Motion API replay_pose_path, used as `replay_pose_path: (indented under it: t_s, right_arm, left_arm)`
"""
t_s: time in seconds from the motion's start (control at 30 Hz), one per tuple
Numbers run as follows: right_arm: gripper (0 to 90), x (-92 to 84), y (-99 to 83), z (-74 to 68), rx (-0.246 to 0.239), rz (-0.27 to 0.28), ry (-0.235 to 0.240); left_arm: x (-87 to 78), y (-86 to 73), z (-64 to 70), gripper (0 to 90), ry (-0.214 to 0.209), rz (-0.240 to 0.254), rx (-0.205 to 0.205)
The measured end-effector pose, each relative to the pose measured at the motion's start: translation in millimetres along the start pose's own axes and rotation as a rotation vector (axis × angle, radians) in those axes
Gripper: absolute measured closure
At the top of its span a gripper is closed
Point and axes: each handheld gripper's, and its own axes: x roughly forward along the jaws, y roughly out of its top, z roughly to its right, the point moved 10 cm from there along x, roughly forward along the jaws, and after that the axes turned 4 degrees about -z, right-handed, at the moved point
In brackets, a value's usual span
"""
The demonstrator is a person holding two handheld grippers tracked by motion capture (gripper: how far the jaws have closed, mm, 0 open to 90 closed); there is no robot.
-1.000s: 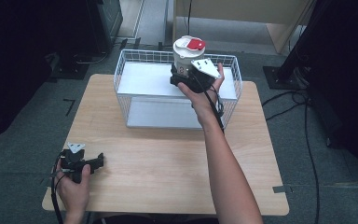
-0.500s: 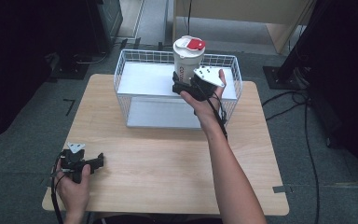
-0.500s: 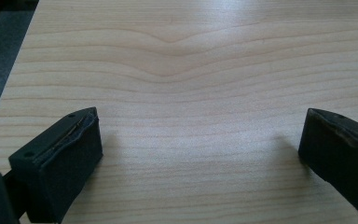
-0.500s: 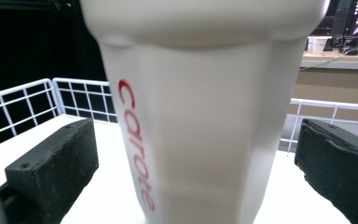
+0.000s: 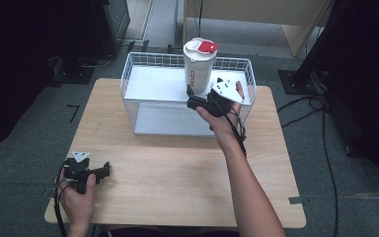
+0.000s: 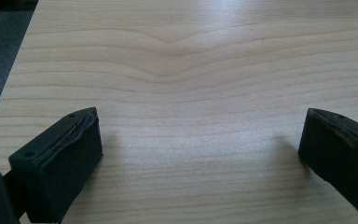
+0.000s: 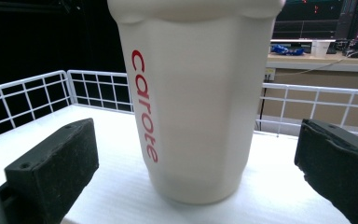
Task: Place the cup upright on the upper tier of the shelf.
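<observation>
A tall white cup (image 5: pixel 197 66) with a red-and-white lid and red "carote" lettering (image 7: pixel 196 102) stands upright on the white floor of a wire basket (image 5: pixel 128 94) at the table's back. My right gripper (image 5: pixel 193 98) hovers just in front of the cup's base, jaws open. In the right gripper view the wide-spread jaws of this gripper (image 7: pixel 198 140) flank the cup without touching it. My left gripper (image 5: pixel 104 171) rests low over the wooden table (image 5: pixel 177 168) at the front left. It (image 6: pixel 200 140) is open, with bare wood between its jaws.
The basket's white wire walls (image 7: pixel 37 93) surround the cup on all sides. Wooden tabletop (image 6: pixel 191 56) stretches in front of the basket. Dark floor, cables and equipment stands surround the table.
My right gripper has drawn back toward the person and slightly down from the cup, which stays standing in the basket. The left gripper has not moved.
</observation>
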Motion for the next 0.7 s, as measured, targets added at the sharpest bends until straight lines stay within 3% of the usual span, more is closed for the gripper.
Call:
replay_pose_path:
  t_s: [0.43,0.7]
  right_arm:
    - [0.0,-26.8,-15.8,3.2,-0.004,0.014,0.014]
    - [0.0,-46.3,-24.6,14.6,-0.005,0.014,0.02]
  left_arm:
    - [0.0,0.0,0.0,0.0,0.0,0.0,0.002]
    - [0.0,0.0,0.1,0.0,-0.001,0.0,0.002]
